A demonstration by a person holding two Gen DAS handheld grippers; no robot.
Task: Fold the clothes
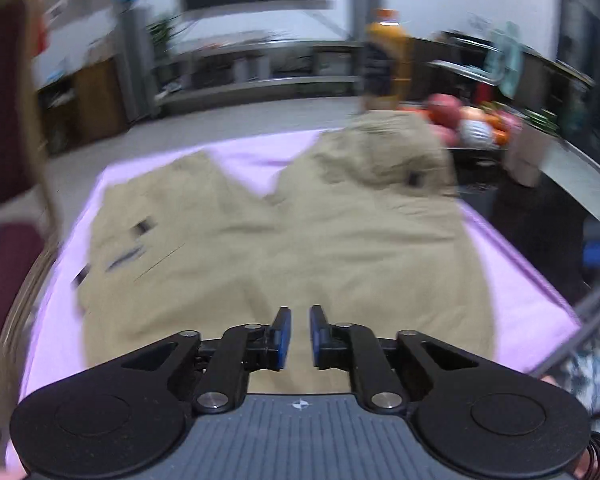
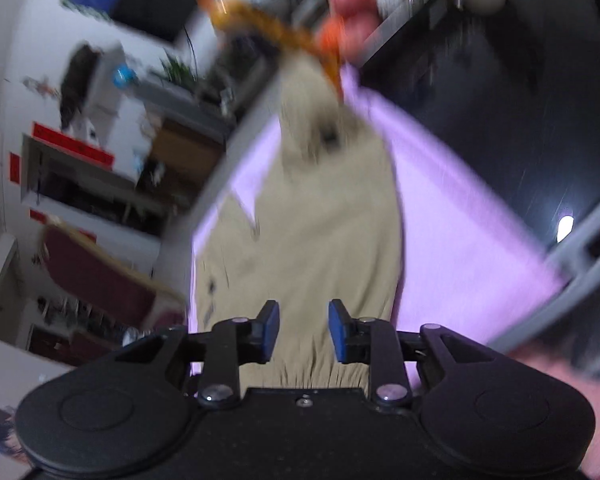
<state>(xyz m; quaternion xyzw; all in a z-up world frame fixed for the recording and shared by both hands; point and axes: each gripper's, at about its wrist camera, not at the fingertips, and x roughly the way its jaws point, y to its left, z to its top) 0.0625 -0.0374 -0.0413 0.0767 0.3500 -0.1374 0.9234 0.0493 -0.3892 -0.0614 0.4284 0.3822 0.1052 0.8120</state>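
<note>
Khaki shorts (image 1: 284,232) spread unfolded on lilac cloth (image 1: 520,292), far leg bunched; both grippers' (image 1: 300,336) (image 2: 303,330) fingers apart, empty, above waistband.

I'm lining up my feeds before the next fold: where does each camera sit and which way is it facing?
Left wrist: on the left gripper, level, looking across the khaki trousers on the lilac cloth; jaws open.
Right wrist: on the right gripper, rolled sideways, above the trousers' waistband; jaws open.
Both share the trousers, cloth and orange bottle.
</note>
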